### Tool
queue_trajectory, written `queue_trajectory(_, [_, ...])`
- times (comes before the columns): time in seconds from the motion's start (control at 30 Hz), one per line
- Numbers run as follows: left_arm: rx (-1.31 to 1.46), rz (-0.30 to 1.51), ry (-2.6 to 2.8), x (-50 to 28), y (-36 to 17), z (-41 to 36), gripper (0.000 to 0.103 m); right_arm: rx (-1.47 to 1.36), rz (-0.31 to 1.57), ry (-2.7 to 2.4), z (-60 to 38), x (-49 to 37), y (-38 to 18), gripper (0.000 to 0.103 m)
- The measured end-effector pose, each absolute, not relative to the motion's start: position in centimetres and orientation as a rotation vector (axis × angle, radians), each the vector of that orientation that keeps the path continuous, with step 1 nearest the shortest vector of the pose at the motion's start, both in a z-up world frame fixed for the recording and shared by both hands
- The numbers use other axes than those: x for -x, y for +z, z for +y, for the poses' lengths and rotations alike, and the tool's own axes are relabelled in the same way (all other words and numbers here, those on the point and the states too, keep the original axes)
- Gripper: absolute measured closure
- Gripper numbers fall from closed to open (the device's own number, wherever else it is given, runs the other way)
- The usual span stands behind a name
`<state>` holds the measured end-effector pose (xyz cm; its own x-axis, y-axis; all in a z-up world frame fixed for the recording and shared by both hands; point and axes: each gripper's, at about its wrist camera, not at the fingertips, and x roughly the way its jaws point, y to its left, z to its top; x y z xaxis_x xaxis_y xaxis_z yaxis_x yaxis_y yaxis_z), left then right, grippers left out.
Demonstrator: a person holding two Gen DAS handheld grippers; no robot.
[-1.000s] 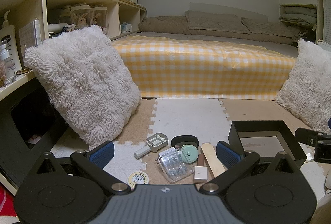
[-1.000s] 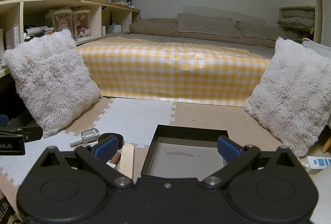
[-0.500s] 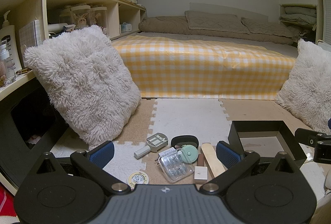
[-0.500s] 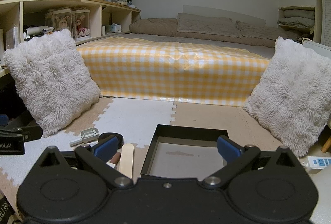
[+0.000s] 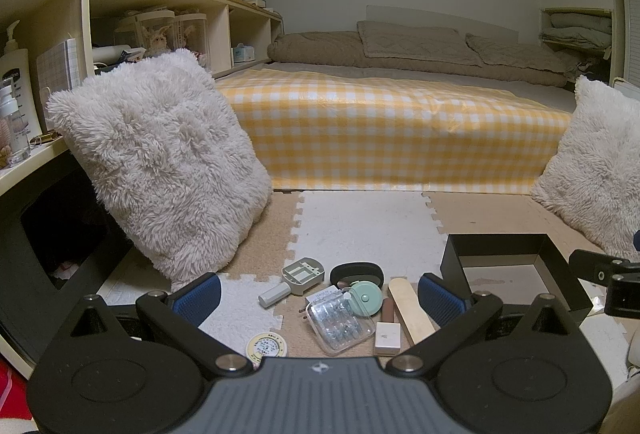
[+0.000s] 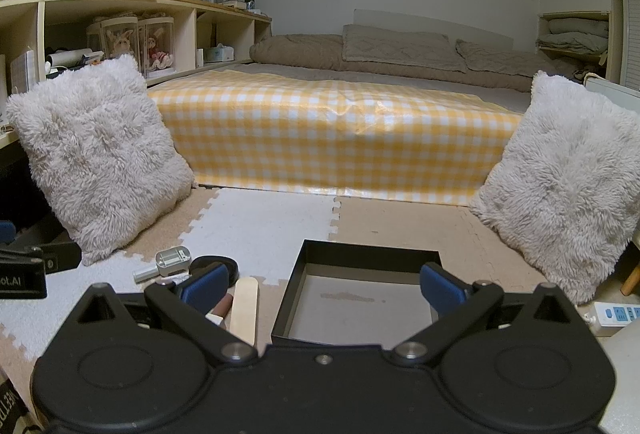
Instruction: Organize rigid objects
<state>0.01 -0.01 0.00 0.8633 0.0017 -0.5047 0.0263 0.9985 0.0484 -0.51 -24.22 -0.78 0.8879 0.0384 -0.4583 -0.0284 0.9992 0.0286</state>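
Small rigid items lie in a cluster on the foam floor mat: a clear plastic case (image 5: 339, 322), a mint round gadget (image 5: 365, 298), a wooden stick (image 5: 408, 308), a white block (image 5: 387, 334), a grey handled tool (image 5: 298, 276), a black oval case (image 5: 357, 272) and a round tin (image 5: 266, 346). My left gripper (image 5: 318, 298) hovers open just short of the cluster, holding nothing. An empty black box (image 6: 362, 300) sits to the right of the cluster. My right gripper (image 6: 322, 288) stands open over the box's near edge, holding nothing.
Fluffy white pillows (image 5: 160, 157) (image 6: 560, 185) flank the mat left and right. A bed with a yellow checked cover (image 6: 332, 137) blocks the far side. Shelving (image 5: 120, 21) runs along the left. A power strip (image 6: 616, 314) lies at the right.
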Motion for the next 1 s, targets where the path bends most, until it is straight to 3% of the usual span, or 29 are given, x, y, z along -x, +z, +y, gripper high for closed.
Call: queue_trajectory(1.0, [-0.048, 0.521, -0.021, -0.06, 0.15, -0.01, 0.0, -0.036, 0.47, 0.034, -24.47, 0.28, -0.81, 0.0])
